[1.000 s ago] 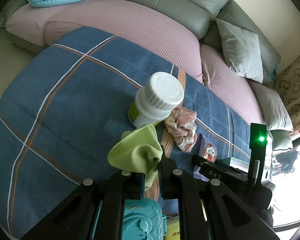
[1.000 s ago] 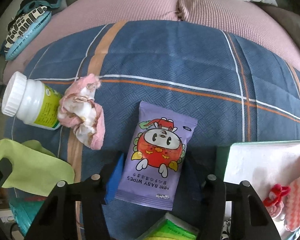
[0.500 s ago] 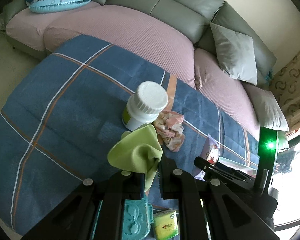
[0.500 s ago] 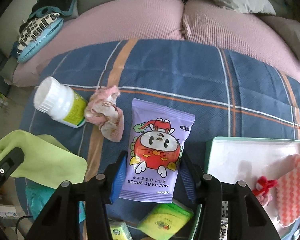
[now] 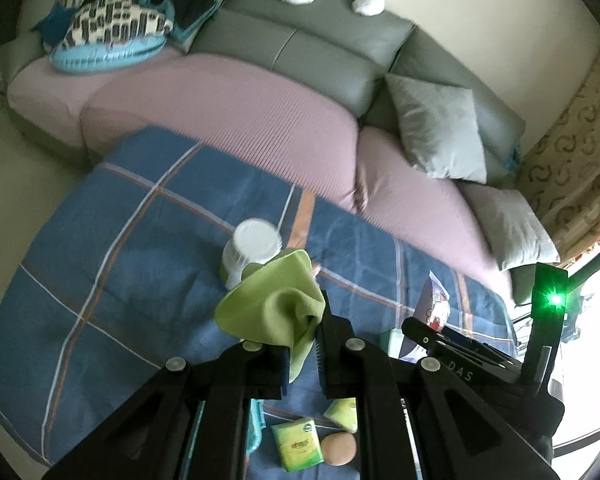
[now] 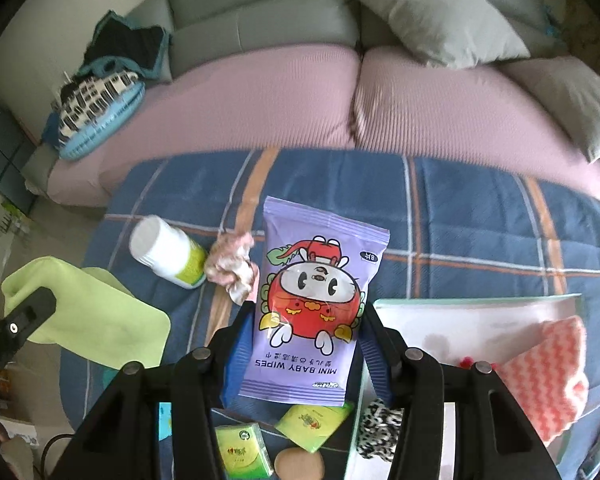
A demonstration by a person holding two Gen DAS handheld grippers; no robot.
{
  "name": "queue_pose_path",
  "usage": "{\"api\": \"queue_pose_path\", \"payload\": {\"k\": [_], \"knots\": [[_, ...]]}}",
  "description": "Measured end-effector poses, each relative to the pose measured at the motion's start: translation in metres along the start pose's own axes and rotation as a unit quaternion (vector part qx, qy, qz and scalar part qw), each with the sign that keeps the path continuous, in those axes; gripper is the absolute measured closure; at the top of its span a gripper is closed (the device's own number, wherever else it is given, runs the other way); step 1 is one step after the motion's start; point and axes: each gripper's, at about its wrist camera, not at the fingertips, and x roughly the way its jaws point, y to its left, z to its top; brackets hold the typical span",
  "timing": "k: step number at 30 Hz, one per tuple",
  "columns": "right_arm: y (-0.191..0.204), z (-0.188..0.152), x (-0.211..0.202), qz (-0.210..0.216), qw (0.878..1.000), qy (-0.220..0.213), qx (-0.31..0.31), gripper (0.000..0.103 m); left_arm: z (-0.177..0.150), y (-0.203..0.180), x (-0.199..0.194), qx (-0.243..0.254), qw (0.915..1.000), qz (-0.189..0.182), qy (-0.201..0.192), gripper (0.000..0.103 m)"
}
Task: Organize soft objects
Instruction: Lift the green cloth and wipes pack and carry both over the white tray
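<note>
My left gripper [image 5: 303,354] is shut on a lime green cloth [image 5: 274,306] and holds it high above the blue plaid table cover [image 5: 112,248]; the cloth also shows in the right wrist view [image 6: 96,316]. My right gripper [image 6: 302,344] is shut on a purple pack of baby wipes [image 6: 316,300], lifted above the table. A crumpled pink cloth [image 6: 232,266] lies on the cover beside a white bottle [image 6: 168,252]. A pink wavy cloth [image 6: 540,372] lies in a white tray [image 6: 452,320] at the right.
Small green tissue packs [image 6: 242,454] and a tan round object [image 6: 300,466] lie near the front edge. A leopard-print item [image 6: 376,428] is by the tray. A sofa with pink cushions [image 6: 260,92] and grey pillows [image 6: 440,16] stands behind the table.
Both grippers have risen and pulled back from the table. The green cloth and the wipes pack, which lay on the cover a second ago, are now carried up.
</note>
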Motion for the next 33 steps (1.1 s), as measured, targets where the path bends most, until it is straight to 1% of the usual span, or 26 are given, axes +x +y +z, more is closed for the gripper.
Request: {"api": "queue_pose_path", "payload": {"k": [5,8,15,17,19,22,25,28,30,33], "knots": [[-0.013,0.000,-0.043,-0.004,0.999,-0.039,0.004,0.050,0.003,-0.026,-0.034,0.024,0.9990,-0.022,-0.030,0.092],[-0.025,-0.005,-0.068,-0.016,0.998,-0.060,0.004,0.050,0.002,-0.047,-0.052,0.046,0.9972,-0.039,-0.045,0.092],[-0.065,-0.028,-0.120,-0.045,0.993,-0.101,0.027,0.050,-0.012,-0.091,-0.079,0.090,0.9912,-0.073,-0.064,0.092],[-0.076,-0.039,-0.129,-0.045,0.992,-0.113,0.040,0.050,-0.018,-0.104,-0.082,0.100,0.9895,-0.082,-0.064,0.092],[-0.086,-0.050,-0.133,-0.046,0.990,-0.120,0.053,0.050,-0.025,-0.116,-0.083,0.110,0.9877,-0.093,-0.061,0.092],[-0.101,-0.067,-0.137,-0.060,0.988,-0.125,0.068,0.050,-0.039,-0.133,-0.077,0.124,0.9854,-0.104,-0.051,0.092],[-0.117,-0.085,-0.137,-0.074,0.985,-0.127,0.087,0.050,-0.055,-0.150,-0.061,0.141,0.9825,-0.119,-0.027,0.092],[-0.133,-0.105,-0.130,-0.082,0.984,-0.118,0.105,0.050,-0.072,-0.161,-0.040,0.148,0.9807,-0.128,0.003,0.092],[-0.142,-0.118,-0.122,-0.087,0.984,-0.106,0.115,0.050,-0.081,-0.166,-0.030,0.153,0.9795,-0.130,0.016,0.092],[-0.155,-0.135,-0.110,-0.078,0.984,-0.090,0.136,0.050,-0.097,-0.172,-0.011,0.157,0.9783,-0.130,0.036,0.092]]}}
